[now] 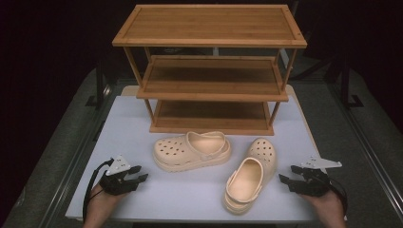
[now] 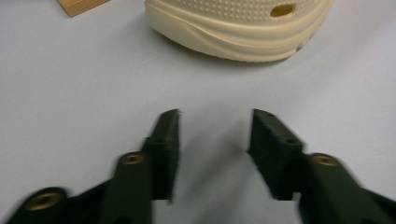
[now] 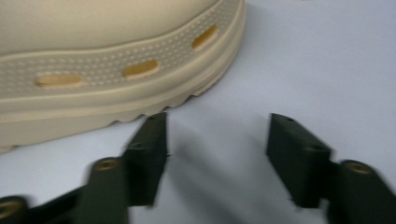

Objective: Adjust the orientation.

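On the surface (image 1: 142,137), two clogs (image 1: 192,150) sit between left tool (image 1: 139,173) and right tool (image 1: 287,174), both spread apart, holding nothing.

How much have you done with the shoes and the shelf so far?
Nothing looks done yet. Both shoes, the left clog and the right clog, sit on the table, and the wooden rack has bare shelves. The left gripper and right gripper are open, holding nothing. Presumably both shoes remain to shelve.

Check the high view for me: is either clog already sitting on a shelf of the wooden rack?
No. Both clogs lie on the white table in front of the wooden rack, whose shelves hold nothing.
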`<action>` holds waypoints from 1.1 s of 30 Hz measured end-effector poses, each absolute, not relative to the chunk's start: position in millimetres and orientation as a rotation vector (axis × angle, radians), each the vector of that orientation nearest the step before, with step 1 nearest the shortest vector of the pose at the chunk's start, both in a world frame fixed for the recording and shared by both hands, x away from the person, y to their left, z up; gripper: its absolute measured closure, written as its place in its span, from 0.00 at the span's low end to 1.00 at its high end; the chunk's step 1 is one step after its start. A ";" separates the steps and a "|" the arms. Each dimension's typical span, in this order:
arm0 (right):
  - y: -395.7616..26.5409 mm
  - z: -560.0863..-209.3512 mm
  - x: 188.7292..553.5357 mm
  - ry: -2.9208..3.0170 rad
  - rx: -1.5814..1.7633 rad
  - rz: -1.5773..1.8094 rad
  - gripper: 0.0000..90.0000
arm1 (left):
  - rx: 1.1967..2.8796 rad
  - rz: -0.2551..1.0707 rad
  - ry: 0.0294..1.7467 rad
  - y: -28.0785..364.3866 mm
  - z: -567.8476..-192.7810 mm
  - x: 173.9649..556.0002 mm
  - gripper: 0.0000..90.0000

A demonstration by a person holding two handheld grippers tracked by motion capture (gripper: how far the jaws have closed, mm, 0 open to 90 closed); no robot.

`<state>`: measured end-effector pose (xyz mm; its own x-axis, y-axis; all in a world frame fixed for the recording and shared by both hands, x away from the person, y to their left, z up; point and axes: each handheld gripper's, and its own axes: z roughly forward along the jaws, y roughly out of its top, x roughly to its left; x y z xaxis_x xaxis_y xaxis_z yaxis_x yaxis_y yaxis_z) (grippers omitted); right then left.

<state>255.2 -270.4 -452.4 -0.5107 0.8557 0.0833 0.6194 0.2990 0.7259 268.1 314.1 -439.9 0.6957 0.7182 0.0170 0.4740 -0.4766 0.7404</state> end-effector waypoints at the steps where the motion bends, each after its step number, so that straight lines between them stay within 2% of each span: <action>1: -271.4 -451.3 255.6 2.258 1.341 1.057 0.51 | 2.152 0.411 0.917 314.7 -438.3 267.7 0.68; 2: -271.7 -449.7 255.4 2.255 1.350 1.061 0.57 | 2.141 0.390 0.925 315.4 -436.9 267.5 0.74; 3: -272.5 -445.3 254.8 2.262 1.341 1.083 0.68 | 2.120 0.369 0.940 316.3 -434.8 266.7 0.83; 5: -272.3 -443.1 254.2 2.256 1.339 1.087 0.72 | 2.106 0.357 0.950 317.2 -433.1 266.1 0.85; 7: -271.7 -433.1 252.7 2.253 1.320 1.115 0.89 | 2.090 0.330 0.962 317.9 -429.9 265.6 0.98; 8: -271.7 -433.1 252.7 2.253 1.320 1.115 0.89 | 2.090 0.330 0.962 317.9 -429.9 265.6 1.00; 11: -269.3 -420.1 253.7 2.262 1.293 1.141 1.00 | 2.083 0.307 0.966 315.4 -427.1 265.6 1.00; 23: -250.3 -389.8 272.7 2.337 1.183 1.164 1.00 | 2.127 0.283 0.914 293.9 -411.6 264.4 1.00; 33: -216.9 -361.3 306.5 2.391 1.086 1.202 1.00 | 2.142 0.276 0.877 280.5 -406.6 274.3 1.00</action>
<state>306.5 -216.9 -361.3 -0.6898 0.7171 0.1000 0.5079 0.3809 0.7726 274.3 280.5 -406.6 0.7373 0.6697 -0.0887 0.4978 -0.4498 0.7415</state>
